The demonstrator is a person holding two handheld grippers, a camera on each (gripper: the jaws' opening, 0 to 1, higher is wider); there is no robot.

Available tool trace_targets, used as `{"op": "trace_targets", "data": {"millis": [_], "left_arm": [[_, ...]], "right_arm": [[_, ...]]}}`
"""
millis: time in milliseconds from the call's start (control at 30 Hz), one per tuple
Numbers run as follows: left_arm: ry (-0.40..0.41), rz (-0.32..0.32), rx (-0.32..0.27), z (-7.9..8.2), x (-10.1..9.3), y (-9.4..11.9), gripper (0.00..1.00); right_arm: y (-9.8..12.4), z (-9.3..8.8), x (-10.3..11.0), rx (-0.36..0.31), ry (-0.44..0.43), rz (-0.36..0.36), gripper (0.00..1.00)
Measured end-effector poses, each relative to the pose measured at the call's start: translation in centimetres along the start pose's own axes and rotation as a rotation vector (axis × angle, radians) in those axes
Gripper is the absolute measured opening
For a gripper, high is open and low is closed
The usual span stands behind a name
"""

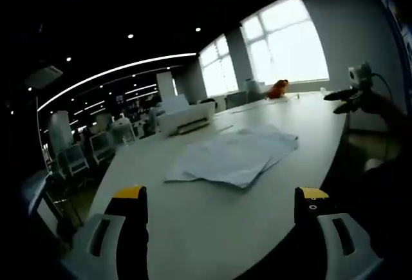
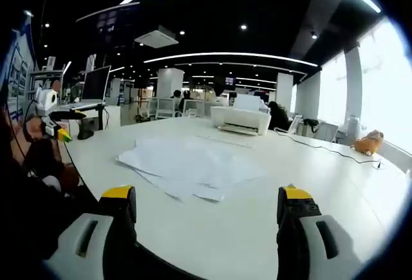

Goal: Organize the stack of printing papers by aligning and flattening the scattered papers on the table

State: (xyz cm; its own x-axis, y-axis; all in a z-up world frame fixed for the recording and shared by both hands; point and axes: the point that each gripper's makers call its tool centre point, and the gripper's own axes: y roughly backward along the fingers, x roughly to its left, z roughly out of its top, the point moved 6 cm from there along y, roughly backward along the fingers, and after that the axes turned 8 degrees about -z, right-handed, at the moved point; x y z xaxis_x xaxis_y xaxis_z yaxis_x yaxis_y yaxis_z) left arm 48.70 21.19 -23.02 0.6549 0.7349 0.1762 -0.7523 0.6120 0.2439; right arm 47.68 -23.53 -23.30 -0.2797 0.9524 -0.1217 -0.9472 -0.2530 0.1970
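Nearest, at the counter's near edge, the left hand-held gripper (image 1: pixel 222 203) hangs with jaws spread wide, holding nothing. Right hand-held gripper (image 2: pixel 206 201) likewise: jaws wide apart, empty, over the near edge of the white counter (image 2: pixel 257 228). Mid-counter, beyond both: printing papers (image 2: pixel 190 161) lying in a loose, fanned pile, sheets askew, corners sticking out at the near side. Farther back, toward the far edge, a white printer (image 2: pixel 241 120). A cable (image 2: pixel 328 150) trails across the counter from it. At the far corner by the windows, a small orange object (image 1: pixel 278 89), possibly a soft toy; too blurred to tell.
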Motion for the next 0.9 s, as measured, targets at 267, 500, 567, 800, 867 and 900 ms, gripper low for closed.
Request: {"op": "trace_targets", "data": {"millis": [267,500,567,800,867,900], "left_arm": [[0.0,0.003,0.003,-0.22,0.03,0.08,0.97],[-0.002,0.0,-0.005,-0.18,-0.33,0.18,0.97],[-0.002,-0.005,-0.004,-0.22,-0.48,0.05,0.97],[-0.006,-0.014,-0.002,-0.21,-0.73,-0.08,0.97],[-0.007,-0.013,-0.002,-0.21,-0.74,-0.02,0.97],[-0.007,-0.013,-0.003,-0.21,-0.75,0.02,0.97]], "right_arm": [[0.16,-0.1,-0.12,0.001,0.003,-0.006,0.85],[0.33,-0.36,-0.29,-0.002,-0.004,-0.015,0.85],[0.33,-0.34,-0.28,-0.004,-0.007,-0.015,0.85],[0.37,-0.25,-0.18,-0.01,-0.01,-0.016,0.85],[0.35,-0.28,-0.13,-0.008,-0.007,-0.016,0.85],[0.35,-0.31,-0.1,-0.007,-0.005,-0.016,0.85]]}}
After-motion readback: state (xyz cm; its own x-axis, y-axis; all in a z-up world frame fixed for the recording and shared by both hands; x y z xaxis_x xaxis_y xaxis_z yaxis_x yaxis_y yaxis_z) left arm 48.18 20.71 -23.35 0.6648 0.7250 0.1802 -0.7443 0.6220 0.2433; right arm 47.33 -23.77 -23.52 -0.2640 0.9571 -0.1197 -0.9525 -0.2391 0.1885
